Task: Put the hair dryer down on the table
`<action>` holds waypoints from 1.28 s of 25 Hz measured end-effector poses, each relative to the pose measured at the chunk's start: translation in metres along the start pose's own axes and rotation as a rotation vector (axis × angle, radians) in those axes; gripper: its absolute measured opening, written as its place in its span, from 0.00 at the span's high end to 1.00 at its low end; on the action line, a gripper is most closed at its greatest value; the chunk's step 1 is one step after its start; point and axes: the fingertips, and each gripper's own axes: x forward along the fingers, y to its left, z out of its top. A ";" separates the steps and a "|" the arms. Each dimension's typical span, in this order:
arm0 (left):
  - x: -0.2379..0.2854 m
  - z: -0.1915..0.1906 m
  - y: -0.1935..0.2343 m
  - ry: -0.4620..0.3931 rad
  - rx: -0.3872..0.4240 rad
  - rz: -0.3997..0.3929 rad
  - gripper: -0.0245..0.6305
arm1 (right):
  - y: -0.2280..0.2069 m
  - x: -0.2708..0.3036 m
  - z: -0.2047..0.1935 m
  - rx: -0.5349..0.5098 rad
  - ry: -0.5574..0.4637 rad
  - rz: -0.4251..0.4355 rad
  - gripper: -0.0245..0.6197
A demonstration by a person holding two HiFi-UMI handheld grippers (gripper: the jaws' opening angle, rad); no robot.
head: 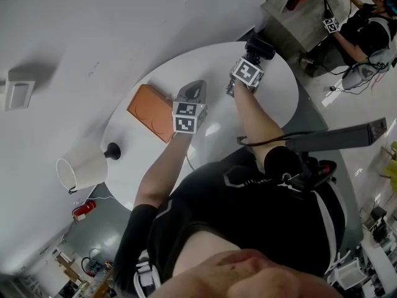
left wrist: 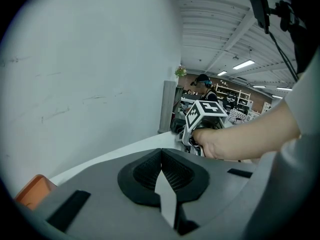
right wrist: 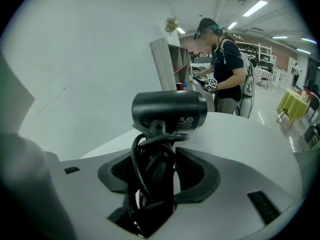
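Our right gripper (right wrist: 162,170) had its jaws partly closed and clamped on the handle of the black hair dryer (right wrist: 170,111), with the looped cord (right wrist: 137,164) caught between the pads as well. The dryer's barrel stood just past the jaw tips, lying crosswise. A small printed label with round symbols sat on its side, but the print was too fine for us to read. In the head view the dryer (head: 260,47) was over the far edge of the round white table (head: 279,104). We could not tell whether it touched the top.

Our left gripper (left wrist: 161,156) had its jaws together with nothing between them. It sat near the middle of the table, beside a flat orange item (head: 151,112). Each gripper's cube carried black-and-white square markers. A white lamp (head: 84,166) stood on the table's near left side. Beyond the table, another person (right wrist: 225,69) stood at a shelf (right wrist: 170,64).
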 end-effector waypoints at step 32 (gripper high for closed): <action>-0.043 0.006 0.004 -0.063 -0.032 0.057 0.91 | 0.009 0.016 -0.009 0.088 0.088 -0.130 0.60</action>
